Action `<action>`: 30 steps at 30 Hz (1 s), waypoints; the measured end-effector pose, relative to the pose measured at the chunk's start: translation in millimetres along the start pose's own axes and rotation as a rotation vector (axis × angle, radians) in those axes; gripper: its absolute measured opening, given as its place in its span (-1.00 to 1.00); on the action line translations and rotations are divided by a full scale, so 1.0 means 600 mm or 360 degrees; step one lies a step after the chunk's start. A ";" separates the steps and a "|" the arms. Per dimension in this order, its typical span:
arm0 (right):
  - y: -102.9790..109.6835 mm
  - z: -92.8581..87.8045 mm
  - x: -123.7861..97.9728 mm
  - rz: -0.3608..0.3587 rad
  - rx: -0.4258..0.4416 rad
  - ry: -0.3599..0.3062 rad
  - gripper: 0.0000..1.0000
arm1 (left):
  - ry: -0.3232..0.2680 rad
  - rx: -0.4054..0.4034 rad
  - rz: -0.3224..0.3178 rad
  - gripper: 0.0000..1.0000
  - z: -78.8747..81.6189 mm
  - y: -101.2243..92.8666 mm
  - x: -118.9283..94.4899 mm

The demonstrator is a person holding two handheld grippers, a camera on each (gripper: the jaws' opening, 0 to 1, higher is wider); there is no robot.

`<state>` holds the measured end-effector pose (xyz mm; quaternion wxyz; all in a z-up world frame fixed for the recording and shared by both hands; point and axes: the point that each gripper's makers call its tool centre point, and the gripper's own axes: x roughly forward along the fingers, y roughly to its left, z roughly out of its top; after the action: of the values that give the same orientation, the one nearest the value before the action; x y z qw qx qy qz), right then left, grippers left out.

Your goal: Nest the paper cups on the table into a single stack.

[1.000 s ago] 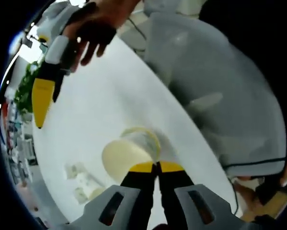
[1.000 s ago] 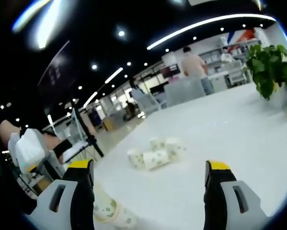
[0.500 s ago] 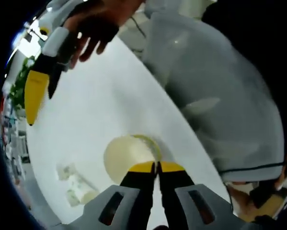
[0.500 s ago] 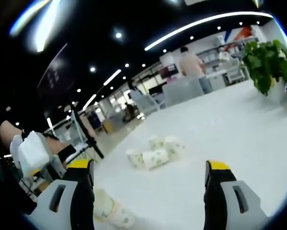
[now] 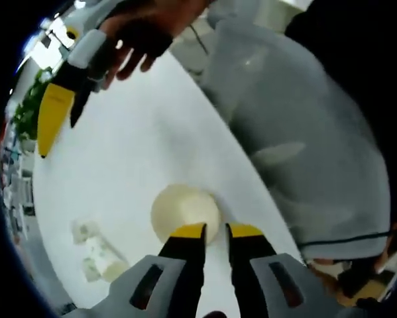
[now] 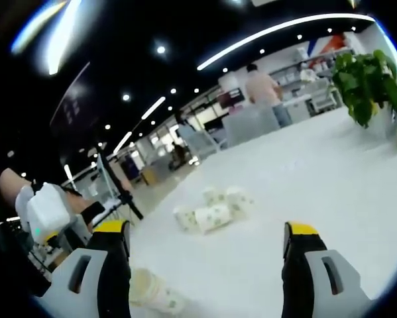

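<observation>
A stack of cream paper cups [image 5: 183,211] stands upright on the white table [image 5: 138,146], seen from above. My left gripper [image 5: 217,230] is right at its near rim, jaws parted a little. In the right gripper view the same stack [image 6: 153,291] shows at the lower left, patterned with green leaves. Several loose cups [image 6: 213,211] lie on their sides farther out on the table; in the left gripper view these loose cups [image 5: 95,248] are at the lower left. My right gripper [image 6: 208,232] is wide open over bare table with nothing between its jaws. One yellow finger [image 5: 54,118] of it hangs at the upper left.
The table edge [image 5: 251,172] runs close beside the stack, with a person's grey clothing [image 5: 304,132] just past it. A potted plant [image 6: 367,79] stands at the far right of the table. Chairs and a person [image 6: 264,86] are in the background.
My left gripper's jaws, pressed together on the stack's rim before, have parted. The stack now stands upright. The right gripper stays open and nearly still.
</observation>
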<state>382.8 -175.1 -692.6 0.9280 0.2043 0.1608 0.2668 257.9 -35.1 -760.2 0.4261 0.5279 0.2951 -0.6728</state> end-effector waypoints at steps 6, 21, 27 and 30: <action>0.005 -0.002 0.002 0.0004 0.0005 0.0008 0.89 | -0.0042 -0.0082 0.0018 -0.74 -0.005 -0.002 -0.006; 0.012 -0.009 0.003 0.0008 -0.0011 0.0042 0.89 | -0.0490 -0.0732 0.0155 -0.62 -0.014 -0.001 -0.039; 0.015 -0.016 0.002 0.0007 -0.0008 0.0059 0.89 | -0.0683 -0.0991 0.0222 -0.54 -0.021 0.008 -0.058; 0.017 -0.018 0.001 0.0008 -0.0018 0.0079 0.89 | -0.0784 -0.1101 0.0282 -0.50 -0.029 0.016 -0.071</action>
<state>374.6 -163.9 -697.5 0.9242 0.1928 0.1816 0.2752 277.6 -13.8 -723.6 0.6917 0.2009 0.3462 -0.6011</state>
